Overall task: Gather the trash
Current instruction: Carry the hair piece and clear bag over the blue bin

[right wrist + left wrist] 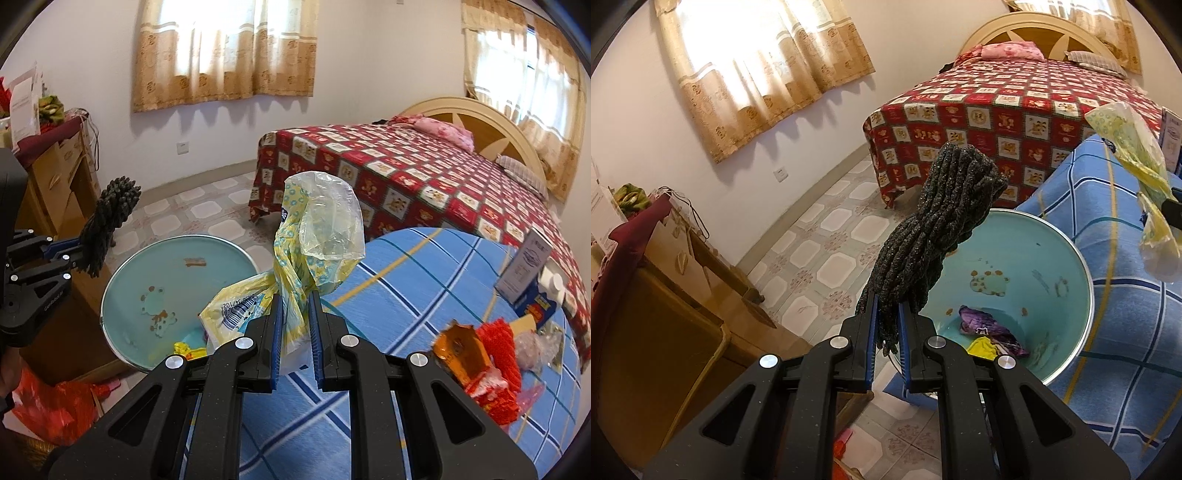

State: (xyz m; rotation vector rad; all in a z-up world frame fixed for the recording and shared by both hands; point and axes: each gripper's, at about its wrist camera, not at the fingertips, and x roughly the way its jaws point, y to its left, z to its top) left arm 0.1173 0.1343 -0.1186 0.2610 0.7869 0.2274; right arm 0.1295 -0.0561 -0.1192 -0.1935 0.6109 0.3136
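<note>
Presently a dark twisted yarn bundle (934, 236) is clamped in the left gripper (888, 328) above the round turquoise metal bin (1067, 258). A crumpled yellow-patterned plastic bag (314, 236) is pinched in the right gripper (295, 325) beside the bin's rim; if released early, it may be caught on the blue checked cloth (406, 280).

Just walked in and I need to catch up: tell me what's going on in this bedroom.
A person is collecting trash with a two-finger claw in each hand. The left claw is shut on a dark, speckled knitted bundle, held above the round light-blue bin, which already holds purple and yellow scraps. The right claw is shut on a crumpled yellow-and-clear plastic bag, near the bin's edge. Orange and red wrappers lie on the blue checked bedspread.
</note>
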